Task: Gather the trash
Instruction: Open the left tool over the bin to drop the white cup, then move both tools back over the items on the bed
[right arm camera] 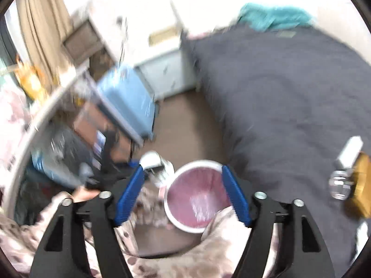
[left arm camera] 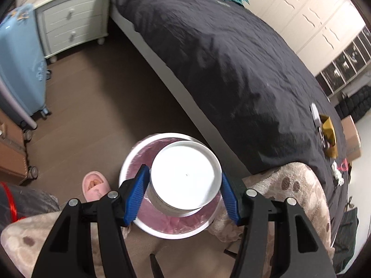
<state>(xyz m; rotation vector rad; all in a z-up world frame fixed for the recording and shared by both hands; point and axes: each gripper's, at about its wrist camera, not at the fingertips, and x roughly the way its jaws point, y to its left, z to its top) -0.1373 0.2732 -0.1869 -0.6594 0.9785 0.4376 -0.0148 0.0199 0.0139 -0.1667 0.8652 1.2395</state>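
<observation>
Left tongs (left arm camera: 185, 190) pinch white round tub (left arm camera: 184, 176) directly over pink-lined bin (left arm camera: 129, 166) on floor, poised for drop. Right tongs (right arm camera: 183, 192) spread, empty, above same bin. More clutter (left arm camera: 328, 136) lies on bed (left arm camera: 220, 58).

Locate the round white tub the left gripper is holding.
In the left wrist view, the round white tub sits low in the centre between the left gripper's blue pads, directly above the pink-lined white bin beside the dark bed.
</observation>
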